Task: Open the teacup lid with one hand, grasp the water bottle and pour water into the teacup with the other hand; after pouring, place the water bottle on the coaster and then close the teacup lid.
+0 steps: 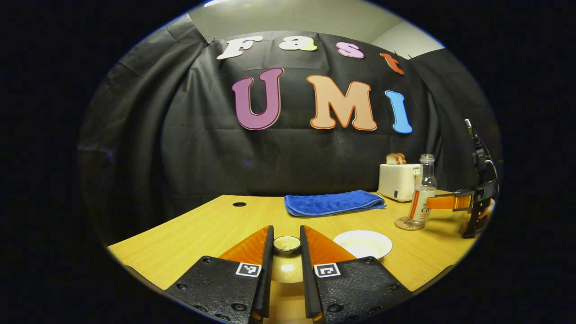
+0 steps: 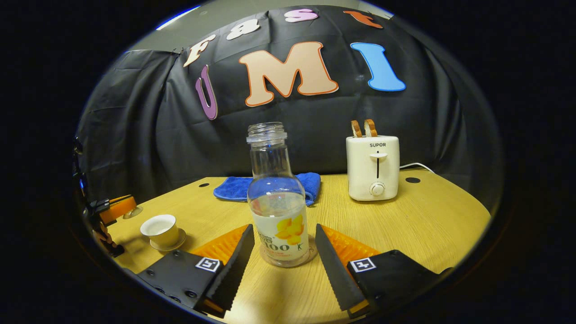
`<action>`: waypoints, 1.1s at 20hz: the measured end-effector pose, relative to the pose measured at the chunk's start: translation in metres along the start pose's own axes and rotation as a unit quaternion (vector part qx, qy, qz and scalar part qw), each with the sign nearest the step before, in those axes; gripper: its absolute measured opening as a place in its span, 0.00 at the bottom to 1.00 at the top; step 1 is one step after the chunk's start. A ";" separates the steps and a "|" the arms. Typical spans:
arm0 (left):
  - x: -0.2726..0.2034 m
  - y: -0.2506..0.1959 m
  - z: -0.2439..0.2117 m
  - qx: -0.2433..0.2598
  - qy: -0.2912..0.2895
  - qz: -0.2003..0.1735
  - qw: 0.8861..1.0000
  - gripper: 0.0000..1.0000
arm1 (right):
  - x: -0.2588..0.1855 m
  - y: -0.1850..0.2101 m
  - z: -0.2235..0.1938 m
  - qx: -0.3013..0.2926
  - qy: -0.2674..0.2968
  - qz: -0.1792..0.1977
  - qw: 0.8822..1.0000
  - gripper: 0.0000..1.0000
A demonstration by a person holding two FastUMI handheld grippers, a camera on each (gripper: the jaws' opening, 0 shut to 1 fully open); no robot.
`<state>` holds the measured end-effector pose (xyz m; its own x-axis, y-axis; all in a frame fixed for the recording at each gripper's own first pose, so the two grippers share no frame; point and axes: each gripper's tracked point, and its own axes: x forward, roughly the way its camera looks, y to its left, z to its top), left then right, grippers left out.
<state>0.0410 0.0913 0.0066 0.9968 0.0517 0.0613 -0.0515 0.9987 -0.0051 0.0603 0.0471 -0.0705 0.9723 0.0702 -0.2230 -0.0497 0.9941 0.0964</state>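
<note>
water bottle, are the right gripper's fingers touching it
Apart. The right gripper view shows wood between the water bottle and each finger of the right gripper.

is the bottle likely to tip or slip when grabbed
The bottle is tall, narrow and uncapped, so a high push could tip and spill it. It looks partly full, probably light. Smooth sides may slip, though the right gripper's ridged fingers should help.

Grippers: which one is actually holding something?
The left gripper: its fingers press on the teacup lid, held off the teacup. The right gripper is open, fingers either side of the water bottle, not touching it.
</note>
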 end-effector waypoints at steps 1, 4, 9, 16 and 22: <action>0.003 -0.007 0.000 -0.001 0.000 -0.013 1.000 0.28 | -0.002 -0.001 0.000 -0.001 -0.004 -0.002 1.000 0.88; 0.010 -0.032 -0.001 -0.001 -0.001 -0.057 0.998 0.28 | -0.009 -0.006 0.001 -0.007 -0.009 -0.009 1.000 0.92; 0.017 -0.068 0.000 -0.002 0.000 -0.128 0.992 0.28 | -0.027 -0.008 0.006 -0.027 -0.031 -0.017 0.999 0.88; 0.025 -0.096 -0.007 0.010 0.022 -0.181 0.983 0.28 | -0.054 0.001 0.009 -0.053 -0.059 -0.018 0.997 0.88; 0.031 -0.104 -0.018 0.026 0.057 -0.191 0.980 0.28 | -0.072 0.003 0.016 -0.050 -0.093 -0.018 0.994 0.92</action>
<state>0.0779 -0.0115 -0.0090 0.9439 -0.3243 -0.0625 0.3273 0.9438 0.0466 -0.0058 0.0435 -0.0389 0.9988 0.0274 -0.0410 -0.0277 0.9996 -0.0070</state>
